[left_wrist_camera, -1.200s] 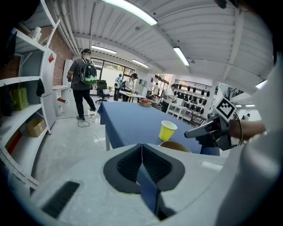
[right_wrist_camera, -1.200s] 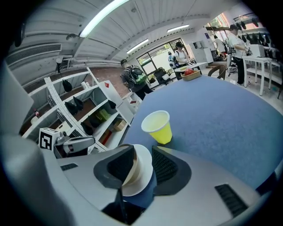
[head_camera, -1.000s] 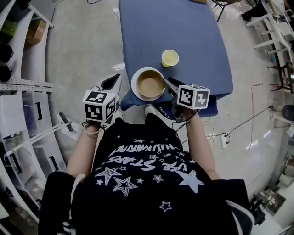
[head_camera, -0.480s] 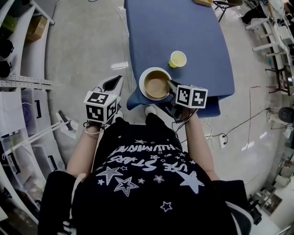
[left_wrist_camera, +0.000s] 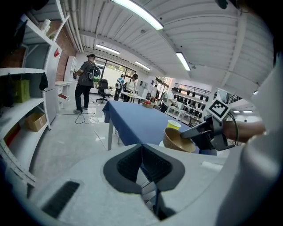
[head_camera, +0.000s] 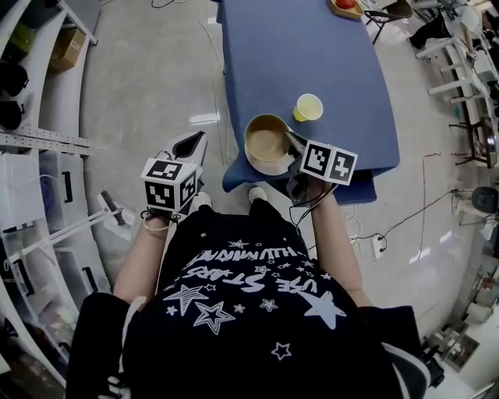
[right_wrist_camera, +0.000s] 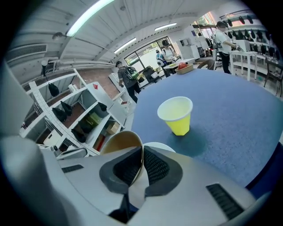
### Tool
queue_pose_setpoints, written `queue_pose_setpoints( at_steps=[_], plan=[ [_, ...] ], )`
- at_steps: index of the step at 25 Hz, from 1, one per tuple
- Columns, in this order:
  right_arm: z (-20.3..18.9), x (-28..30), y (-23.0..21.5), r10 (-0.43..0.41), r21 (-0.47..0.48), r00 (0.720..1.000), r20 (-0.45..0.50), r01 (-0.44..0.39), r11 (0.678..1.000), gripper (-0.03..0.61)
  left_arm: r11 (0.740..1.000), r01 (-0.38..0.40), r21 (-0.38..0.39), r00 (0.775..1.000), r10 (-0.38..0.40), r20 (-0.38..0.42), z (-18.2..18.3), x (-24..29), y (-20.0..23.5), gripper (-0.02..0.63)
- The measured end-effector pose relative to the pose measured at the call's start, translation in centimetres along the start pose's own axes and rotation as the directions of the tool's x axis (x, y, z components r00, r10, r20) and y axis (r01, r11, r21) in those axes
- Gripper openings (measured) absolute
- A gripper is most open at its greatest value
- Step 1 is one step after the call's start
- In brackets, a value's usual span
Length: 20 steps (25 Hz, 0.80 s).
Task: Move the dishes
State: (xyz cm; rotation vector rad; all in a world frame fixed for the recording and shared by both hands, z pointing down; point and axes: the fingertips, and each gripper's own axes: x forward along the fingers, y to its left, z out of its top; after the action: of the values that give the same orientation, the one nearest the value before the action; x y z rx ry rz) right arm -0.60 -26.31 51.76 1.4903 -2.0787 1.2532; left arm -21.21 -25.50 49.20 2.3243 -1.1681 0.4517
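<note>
A tan bowl point(head_camera: 265, 143) hangs tilted over a white plate point(head_camera: 274, 167) at the near edge of the blue table point(head_camera: 312, 54). My right gripper point(head_camera: 293, 145) is shut on the bowl's right rim; the right gripper view shows that rim point(right_wrist_camera: 126, 140) pinched between the pads, with the plate point(right_wrist_camera: 160, 147) just beyond. Farther in on the cloth stands a yellow paper cup point(head_camera: 309, 107) point(right_wrist_camera: 177, 114). My left gripper point(head_camera: 190, 143) is over the floor left of the table, shut with nothing in it point(left_wrist_camera: 141, 150). From the left gripper view the bowl point(left_wrist_camera: 178, 140) shows raised.
White shelving point(head_camera: 31, 156) with boxes curves along the left. A small dish holding something red point(head_camera: 345, 6) sits at the table's far end. Cables and a power strip point(head_camera: 376, 243) lie on the floor at the right. Several people point(left_wrist_camera: 85, 84) stand in the background.
The bowl, which sat flat in the white plate, is now tipped and raised off it in my right gripper. The left gripper has hardly moved.
</note>
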Motion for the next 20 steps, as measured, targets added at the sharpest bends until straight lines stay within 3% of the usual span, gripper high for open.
queue_pose_setpoints(
  at_steps=[6,14,20],
  plan=[
    [2.6,1.5,0.8,-0.049,0.078,0.993,0.106,0.041,0.996,0.020,1.000,-0.020,0.019,1.000,0.019,0.006,0.5,-1.0,1.7,0.021],
    [3.7,4.6,0.9,-0.128,0.169,0.980,0.154,0.101,0.980,0.021,0.999,-0.010,0.034,1.000,0.010,-0.016,0.6,-0.8,3.6,0.020],
    [4.6,5.9,0.5,-0.183,0.134,0.973,0.144,0.164,0.977,0.025,0.999,-0.015,0.039,0.999,0.016,-0.034,1.0,-0.3,4.7,0.021]
  ],
)
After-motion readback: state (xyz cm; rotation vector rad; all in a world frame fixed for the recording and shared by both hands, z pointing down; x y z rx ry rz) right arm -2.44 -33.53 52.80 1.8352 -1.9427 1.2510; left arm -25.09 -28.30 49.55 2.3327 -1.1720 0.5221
